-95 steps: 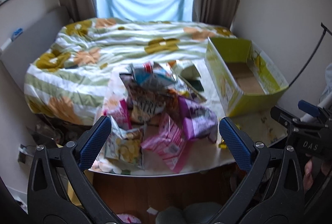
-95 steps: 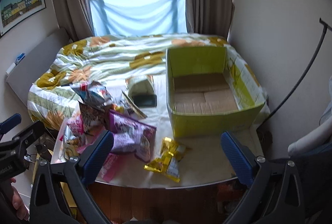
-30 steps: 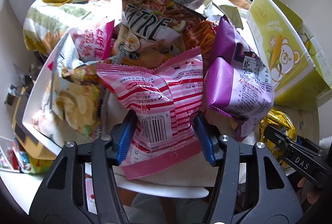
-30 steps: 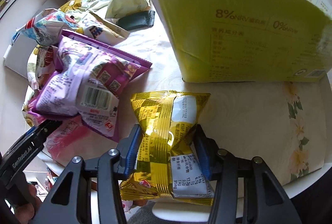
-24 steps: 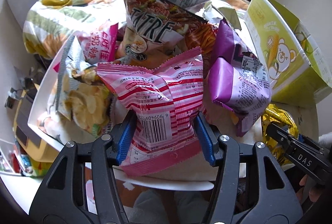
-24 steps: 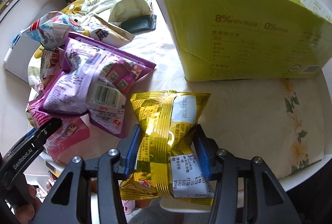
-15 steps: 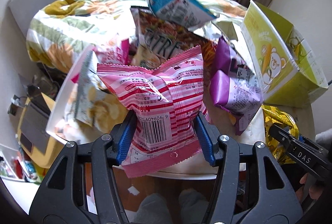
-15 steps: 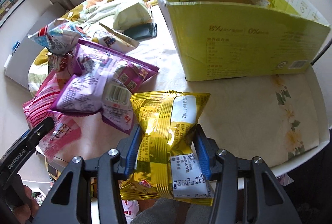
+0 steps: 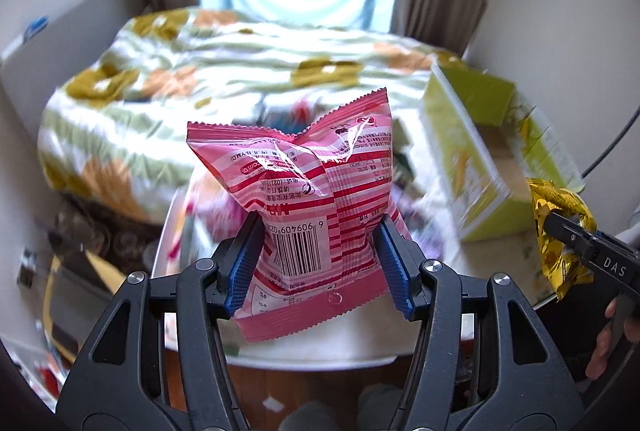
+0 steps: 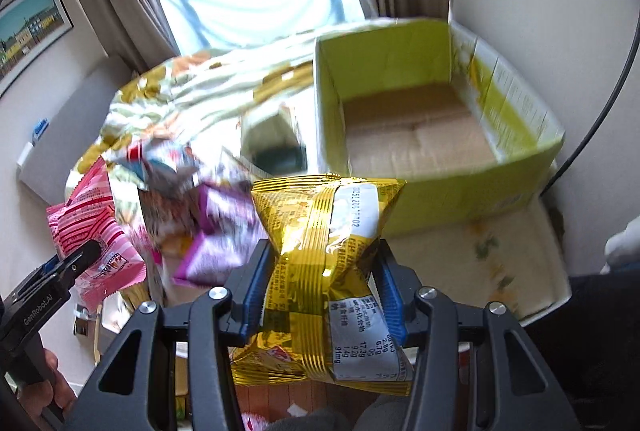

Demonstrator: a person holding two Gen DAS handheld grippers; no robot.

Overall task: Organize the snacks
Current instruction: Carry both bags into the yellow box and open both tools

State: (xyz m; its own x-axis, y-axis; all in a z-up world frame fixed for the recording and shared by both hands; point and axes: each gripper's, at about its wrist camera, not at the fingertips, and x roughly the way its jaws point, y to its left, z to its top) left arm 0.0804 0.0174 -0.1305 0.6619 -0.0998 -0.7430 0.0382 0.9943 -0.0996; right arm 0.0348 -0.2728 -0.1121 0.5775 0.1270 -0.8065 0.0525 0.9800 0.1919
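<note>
While the left gripper (image 9: 318,263) squeezes a pink striped plastic snack bag (image 9: 308,207), the right gripper (image 10: 320,291) pinches a shiny gold foil snack bag (image 10: 324,255); the open green cardboard box (image 10: 516,175) sits at one o'clock.

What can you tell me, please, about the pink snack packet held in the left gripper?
The pink snack packet is a glossy plastic pillow bag, pink with red and white stripes, a barcode and small print facing the left wrist camera, and crimped zigzag seals at both ends. It looks sealed and puffy. The left gripper pinches its lower half between blue pads, creasing the middle, and holds it roughly upright, clear of the table. In the right wrist view nothing else touches it.
</note>
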